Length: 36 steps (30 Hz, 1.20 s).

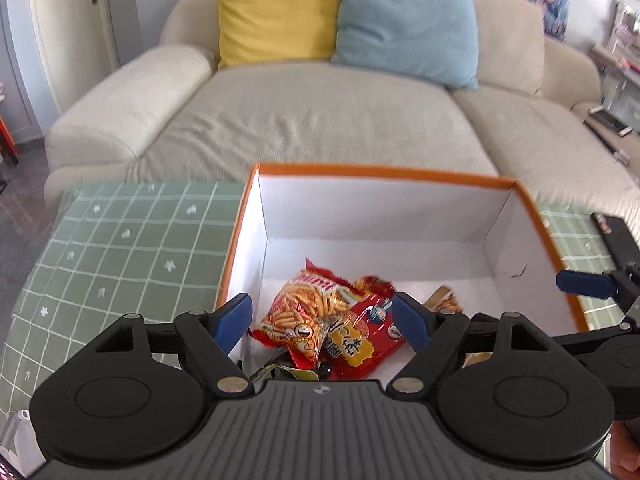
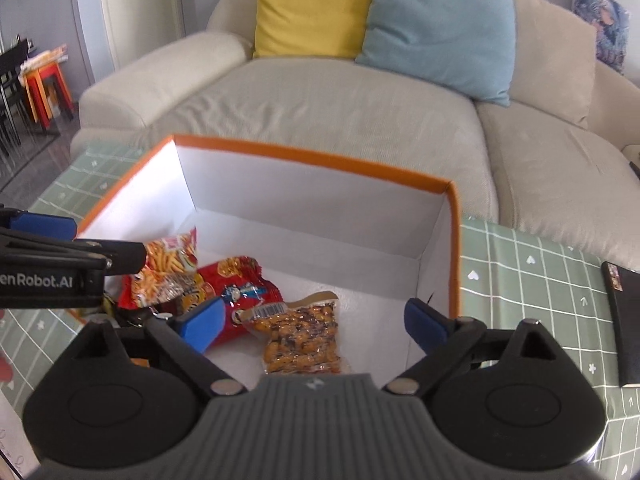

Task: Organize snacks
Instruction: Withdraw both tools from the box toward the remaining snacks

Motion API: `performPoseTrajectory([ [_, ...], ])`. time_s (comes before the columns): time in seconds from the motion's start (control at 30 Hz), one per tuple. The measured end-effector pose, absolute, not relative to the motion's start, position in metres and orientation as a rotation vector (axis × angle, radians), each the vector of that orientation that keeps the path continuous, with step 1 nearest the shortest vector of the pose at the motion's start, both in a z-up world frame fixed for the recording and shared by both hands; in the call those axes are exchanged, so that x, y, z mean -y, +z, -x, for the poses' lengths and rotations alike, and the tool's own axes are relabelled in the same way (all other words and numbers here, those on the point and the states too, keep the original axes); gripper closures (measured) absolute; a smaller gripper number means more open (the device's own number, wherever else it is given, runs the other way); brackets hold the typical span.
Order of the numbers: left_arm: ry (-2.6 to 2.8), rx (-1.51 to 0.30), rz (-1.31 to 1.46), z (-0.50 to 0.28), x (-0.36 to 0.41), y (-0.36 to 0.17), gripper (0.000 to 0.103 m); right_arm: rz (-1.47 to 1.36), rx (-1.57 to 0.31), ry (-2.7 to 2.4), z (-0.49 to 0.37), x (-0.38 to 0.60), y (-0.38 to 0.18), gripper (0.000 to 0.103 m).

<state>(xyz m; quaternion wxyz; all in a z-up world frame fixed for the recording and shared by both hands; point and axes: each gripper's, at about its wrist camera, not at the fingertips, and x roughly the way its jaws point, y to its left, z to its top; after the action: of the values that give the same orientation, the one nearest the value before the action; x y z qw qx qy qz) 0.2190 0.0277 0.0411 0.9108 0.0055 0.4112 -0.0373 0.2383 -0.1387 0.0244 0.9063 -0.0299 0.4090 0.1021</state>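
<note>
An orange-rimmed box (image 1: pixel 400 170) with white inner walls stands on the green checked tablecloth; it also shows in the right wrist view (image 2: pixel 320 154). Inside lie a red fries packet (image 1: pixel 304 312) (image 2: pixel 168 264), a red snack bag (image 1: pixel 360 344) (image 2: pixel 240 288) and a clear pack of brown nuts (image 2: pixel 304 336). My left gripper (image 1: pixel 324 318) is open and empty above the box's near left part. My right gripper (image 2: pixel 316 322) is open and empty above the nut pack. Each gripper's side shows in the other's view.
A green checked tablecloth (image 1: pixel 120 248) covers the table around the box. A black flat object (image 2: pixel 624 320) lies on the cloth at the right. A beige sofa (image 1: pixel 320 112) with a yellow cushion (image 1: pixel 276 8) and a blue cushion (image 1: pixel 408 20) stands behind the table.
</note>
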Motion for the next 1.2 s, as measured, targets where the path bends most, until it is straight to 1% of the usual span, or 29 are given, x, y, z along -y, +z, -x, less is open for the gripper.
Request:
performPoseTrajectory([
  [0.2,-0.096,-0.788,0.047,-0.190,-0.037,0.058,0.010,0.041,-0.765,0.198,-0.207,0.144,0.038,0.009],
  [0.27,-0.109,-0.775,0.054,-0.180,-0.039,0.061,0.013,0.026,-0.744,0.194,-0.195,0.146,0.040,0.009],
  [0.3,-0.118,-0.776,0.057,-0.176,-0.040,0.061,0.018,0.016,-0.735,0.194,-0.189,0.147,0.041,0.008],
  [0.33,-0.125,-0.774,0.066,-0.170,-0.041,0.061,0.020,0.005,-0.729,0.194,-0.183,0.148,0.042,0.008],
  [0.47,-0.157,-0.783,0.132,-0.151,-0.048,0.060,0.020,-0.036,-0.696,0.201,-0.152,0.151,0.046,0.007],
  [0.7,-0.180,-0.755,0.173,-0.111,-0.060,0.049,0.022,-0.001,-0.622,0.216,-0.092,0.147,0.045,0.006],
  [0.77,-0.171,-0.735,0.167,-0.099,-0.063,0.045,0.024,0.019,-0.614,0.219,-0.076,0.146,0.042,0.006],
  [0.83,-0.149,-0.724,0.147,-0.088,-0.063,0.041,0.029,0.032,-0.603,0.217,-0.061,0.146,0.038,0.006],
  [0.93,-0.131,-0.706,0.101,-0.072,-0.061,0.034,0.030,0.032,-0.589,0.210,-0.040,0.145,0.032,0.006],
  [1.2,-0.156,-0.778,0.102,-0.051,-0.055,0.003,0.031,0.028,-0.596,0.213,-0.006,0.141,0.014,0.006],
])
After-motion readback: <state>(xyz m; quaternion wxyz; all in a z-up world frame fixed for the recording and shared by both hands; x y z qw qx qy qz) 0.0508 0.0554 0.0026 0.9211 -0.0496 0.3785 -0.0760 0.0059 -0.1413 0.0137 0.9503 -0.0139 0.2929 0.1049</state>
